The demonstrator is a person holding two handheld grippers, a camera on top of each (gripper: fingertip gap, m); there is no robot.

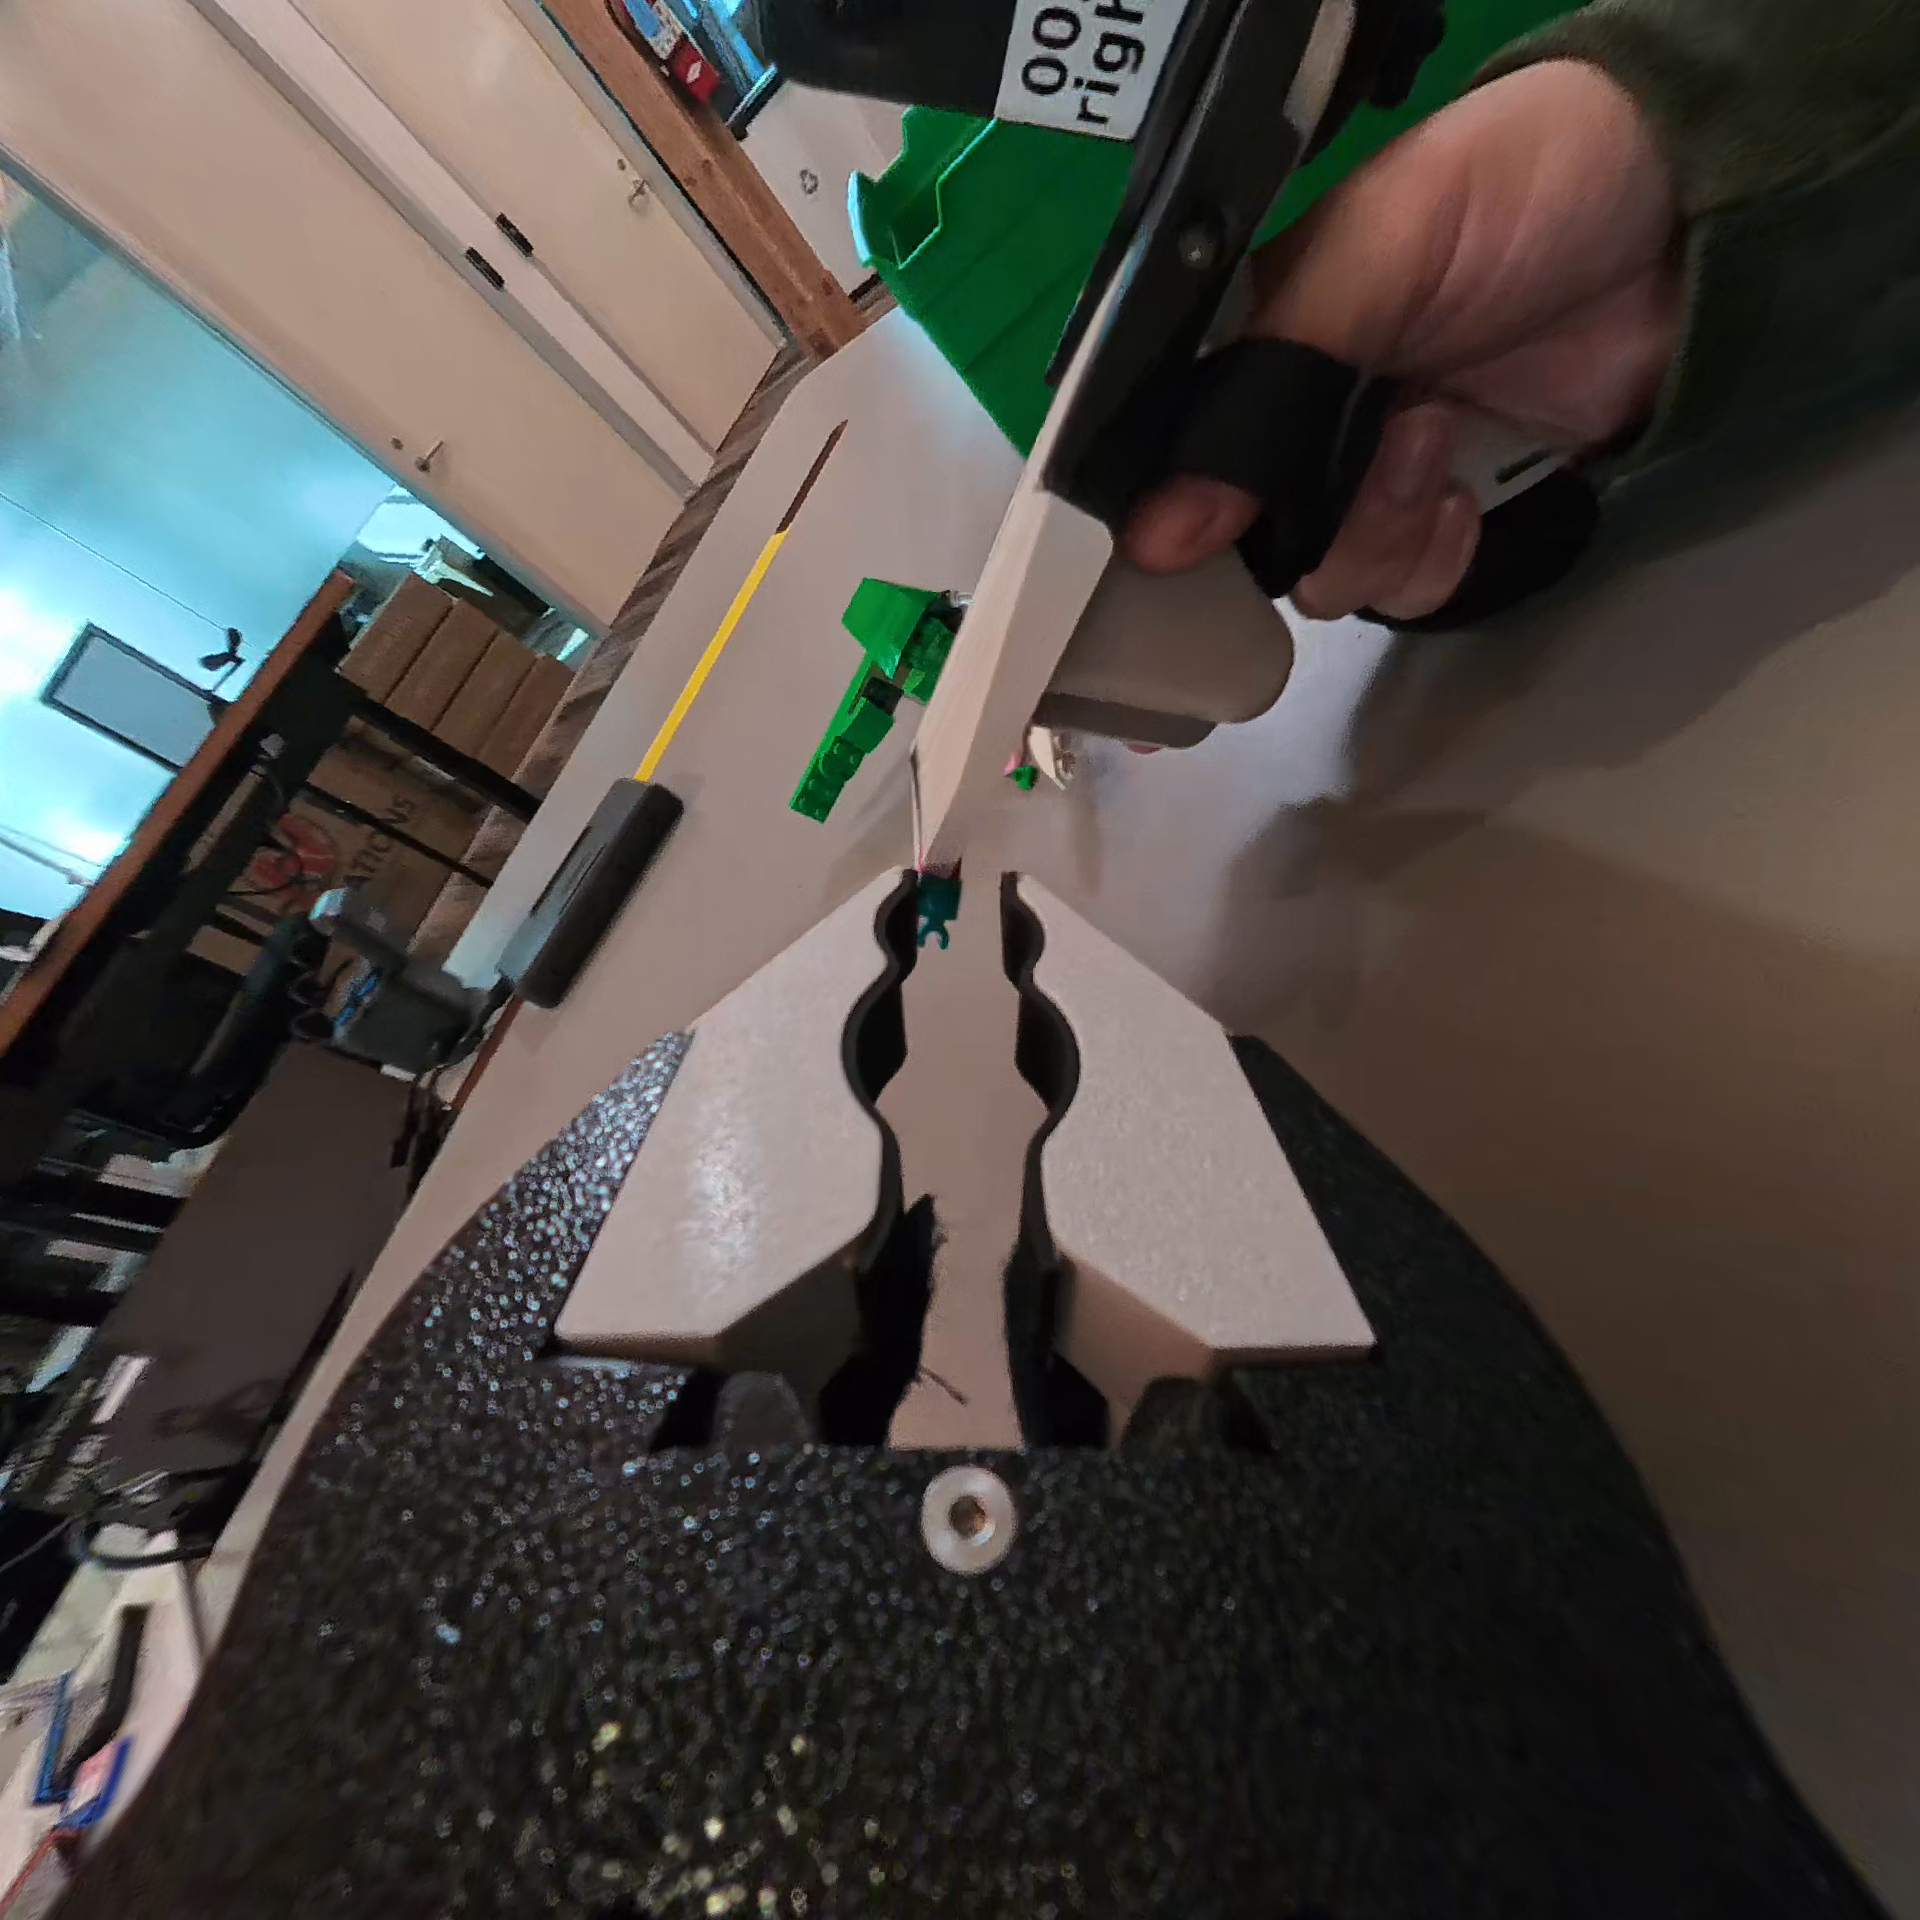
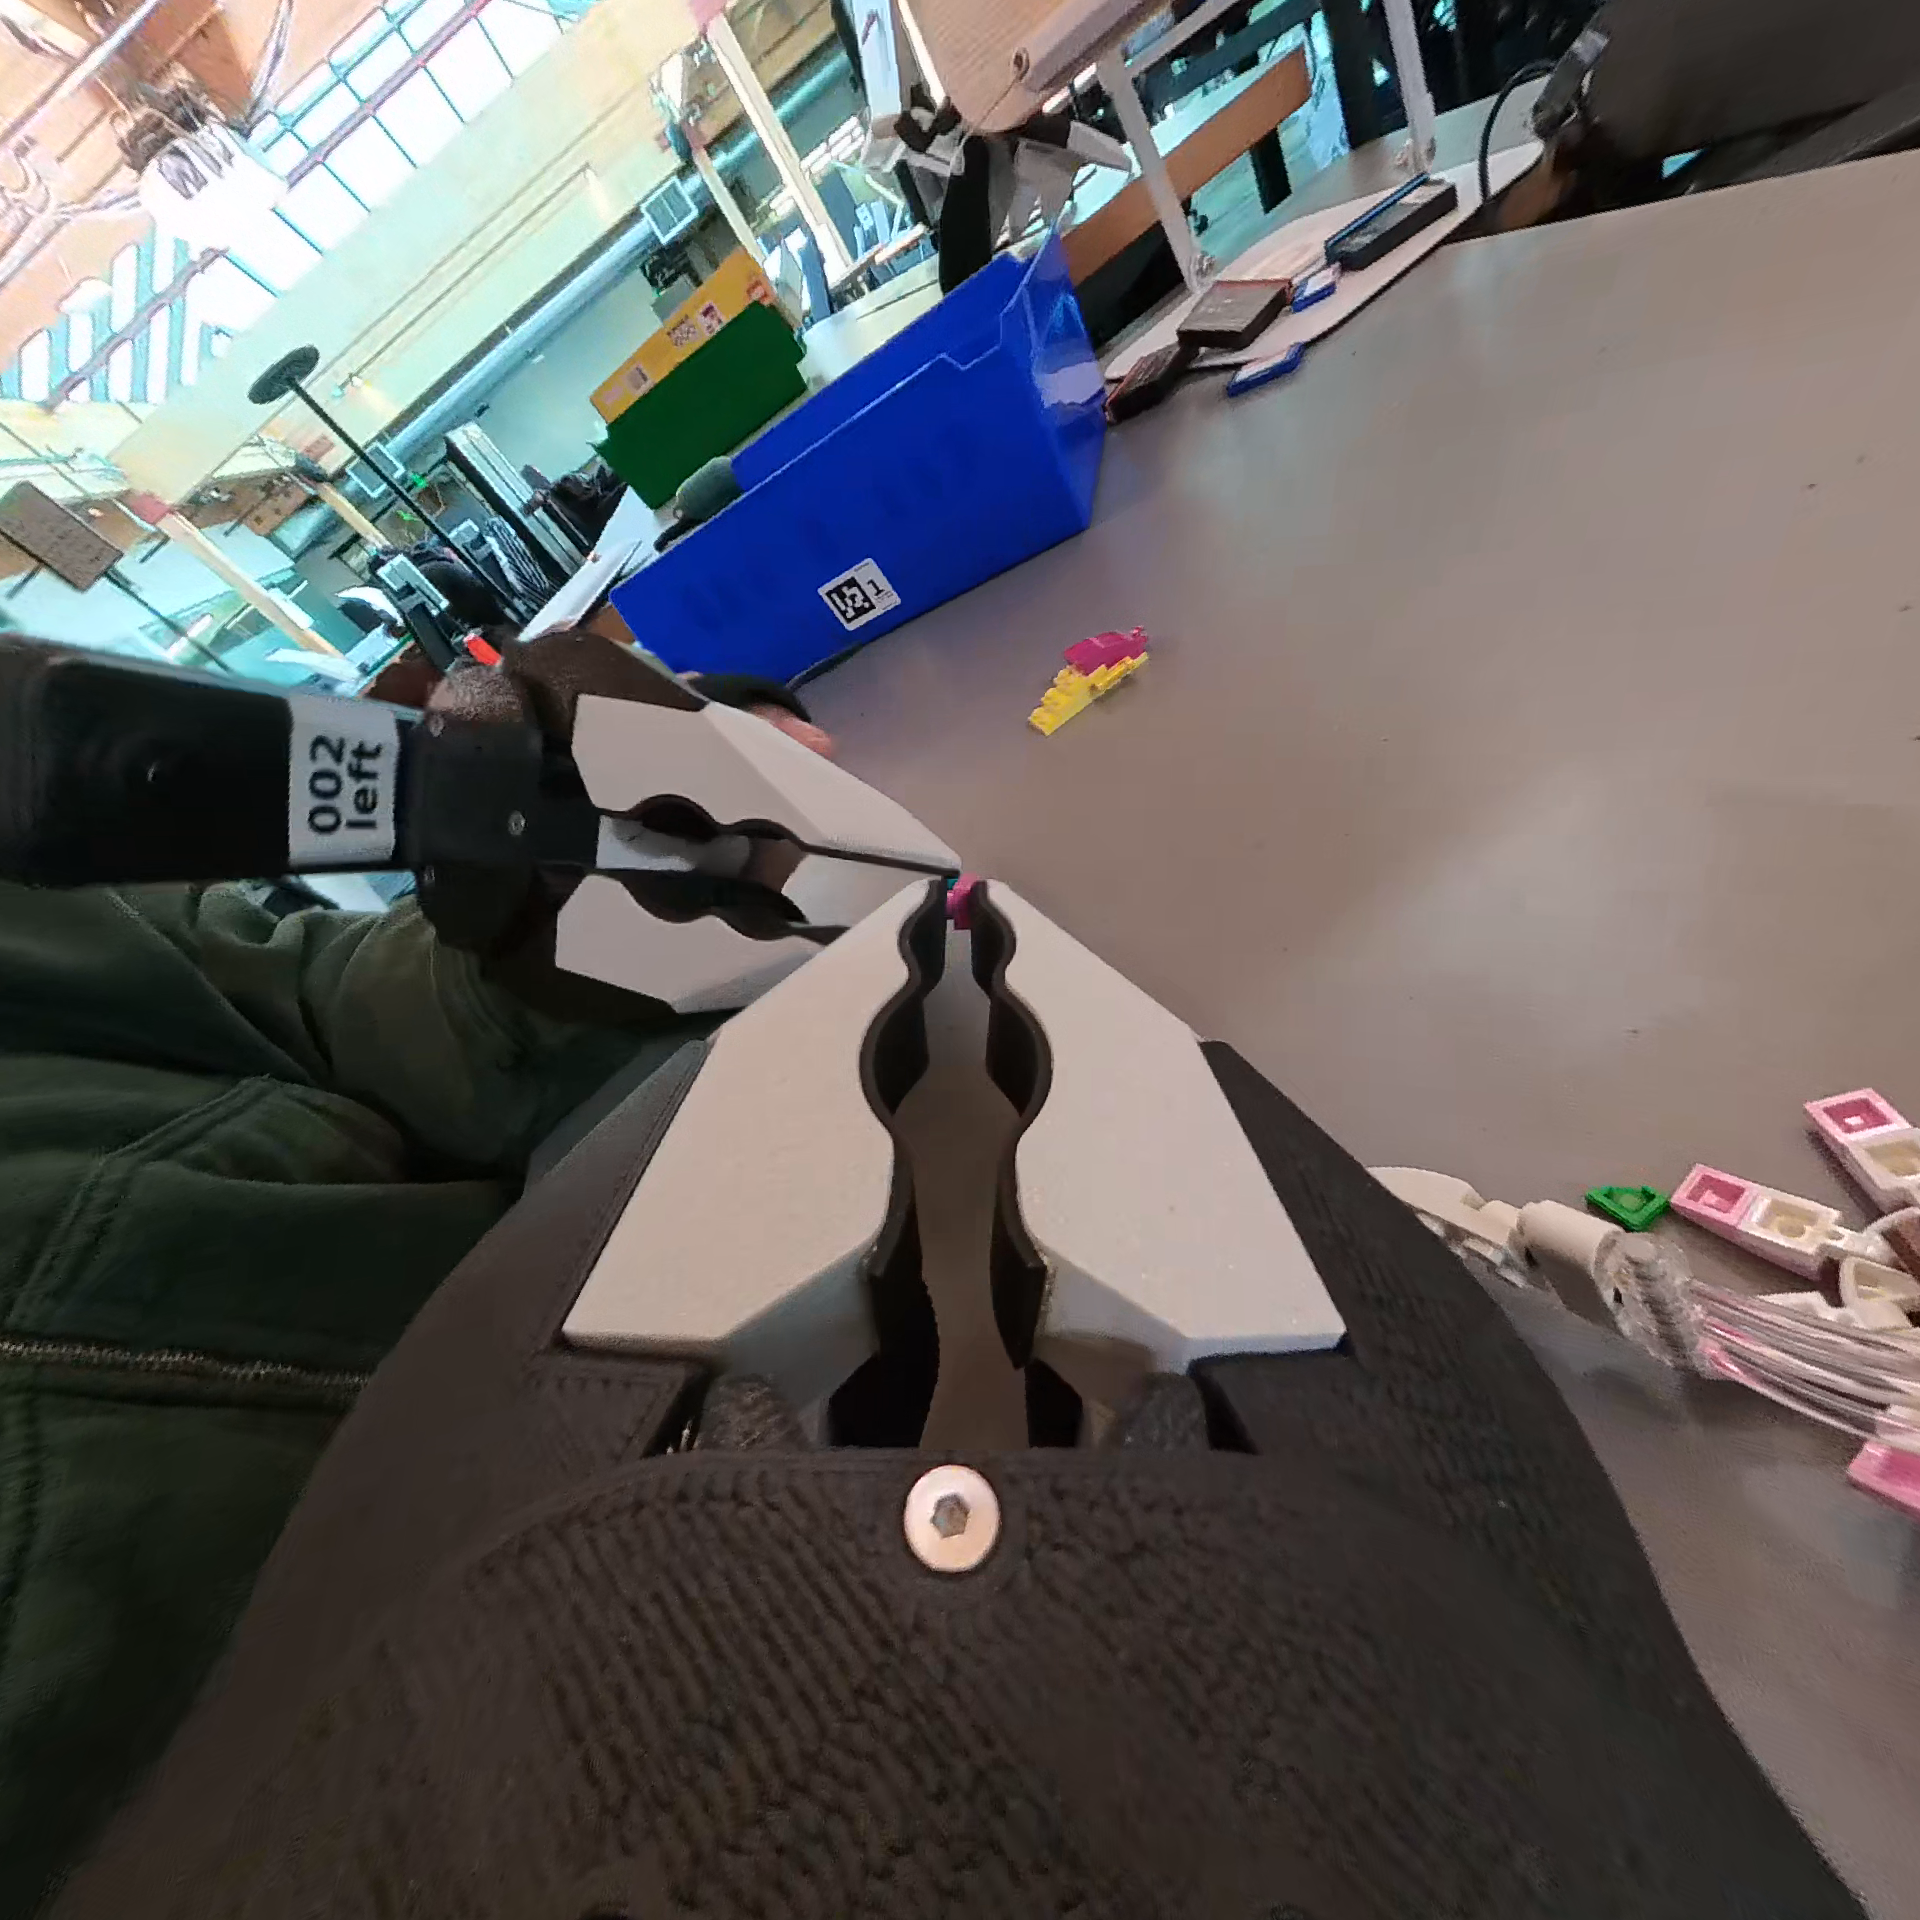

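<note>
Holding tiny teal piece [image 1: 938, 914] at left claw [image 1: 954, 896] tips, just above grey table [image 1: 1558, 935]. Fingers look a bit apart; piece touches one finger, so grip unsure. Green brick build [image 1: 868, 707] sits behind.

Right view: right claw [image 2: 964, 900] pinches small pink piece [image 2: 962, 898] tight. Left claw meets it tip to tip. Blue bin [image 2: 894, 488] far back. Pieces look light, hard, easy to drop; best held by flat sides.
</note>
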